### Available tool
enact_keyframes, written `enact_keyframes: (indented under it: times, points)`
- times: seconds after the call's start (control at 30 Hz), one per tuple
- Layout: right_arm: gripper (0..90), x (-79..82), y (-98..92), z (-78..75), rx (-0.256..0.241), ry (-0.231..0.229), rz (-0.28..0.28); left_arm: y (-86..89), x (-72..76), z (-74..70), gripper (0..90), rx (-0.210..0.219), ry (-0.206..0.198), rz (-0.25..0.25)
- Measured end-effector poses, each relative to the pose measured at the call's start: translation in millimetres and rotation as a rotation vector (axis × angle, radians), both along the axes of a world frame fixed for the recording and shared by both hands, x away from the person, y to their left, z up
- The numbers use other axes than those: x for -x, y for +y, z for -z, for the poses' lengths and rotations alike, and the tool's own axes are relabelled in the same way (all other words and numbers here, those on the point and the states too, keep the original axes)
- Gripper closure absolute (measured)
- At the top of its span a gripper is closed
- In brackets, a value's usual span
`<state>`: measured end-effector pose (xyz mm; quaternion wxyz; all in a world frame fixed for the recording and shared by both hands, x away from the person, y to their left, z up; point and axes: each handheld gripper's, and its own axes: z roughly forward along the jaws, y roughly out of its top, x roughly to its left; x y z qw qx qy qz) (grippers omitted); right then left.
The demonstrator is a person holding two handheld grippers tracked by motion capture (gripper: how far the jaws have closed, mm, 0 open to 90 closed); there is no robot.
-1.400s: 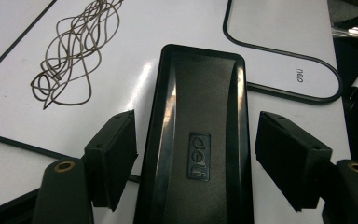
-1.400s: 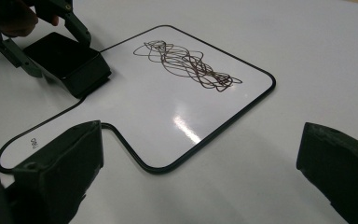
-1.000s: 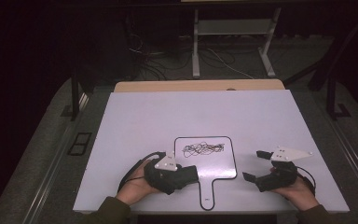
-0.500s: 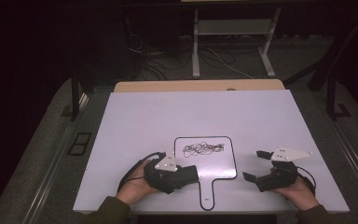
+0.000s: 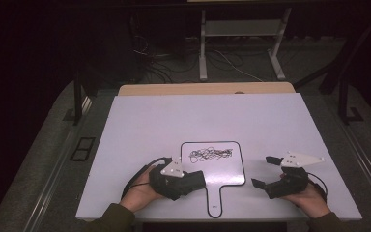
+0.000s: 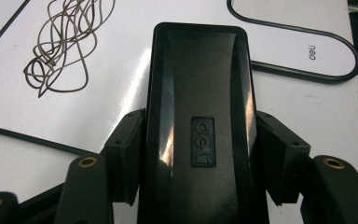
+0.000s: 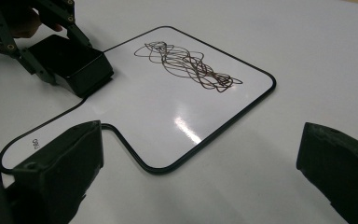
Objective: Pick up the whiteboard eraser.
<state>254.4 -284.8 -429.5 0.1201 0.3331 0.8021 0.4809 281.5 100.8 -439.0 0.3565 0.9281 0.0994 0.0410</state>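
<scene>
One white bench (image 5: 174,125), rectangular, with a tan strip along its far edge; dark floor around it, a tangle of cables and a pale metal stand (image 5: 241,43) at 12 o'clock beyond the bench, room otherwise unlit.

One small whiteboard (image 5: 232,169), paddle-shaped with a black rim, lying flat on the bench near its front edge, handle pointing to 6 o'clock. Dark scribble (image 5: 210,154) across the upper part of its face.

One black eraser (image 6: 198,135), oblong block with an embossed brand mark on top. Located at 9 o'clock of the whiteboard's handle, at the board's lower left corner; in the right gripper view its front end rests on the board's rim.

Left gripper (image 5: 193,181), held in a hand at the bench's front edge: fingers (image 6: 126,154) closed narrowly against both long sides of the eraser, clamping it.

Right gripper (image 5: 265,171), held in a hand at 3 o'clock of the whiteboard, just beside its rim: fingers (image 7: 60,172) spread wide, nothing between them, touching neither board nor eraser; whether they touch the bench cannot be told.
</scene>
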Motion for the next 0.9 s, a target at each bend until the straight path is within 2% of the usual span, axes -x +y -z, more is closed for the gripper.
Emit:
enact_keyframes:
  times: [0.5,0.77,0.9]
  points:
    - [0.0,0.0,-0.4,-0.3,-0.001,-0.002,0.001,0.8,-1.9,-2.3,39.4,0.005,0.049,-0.043]
    - [0.0,-2.3,-0.4,-0.8,-0.017,0.007,0.01,4.8,-2.1,-6.3,39.4,0.039,0.08,-0.076]
    - [0.0,-3.2,-0.4,-0.1,-0.013,0.008,0.005,7.1,-3.0,-9.3,39.4,0.04,0.093,-0.097]
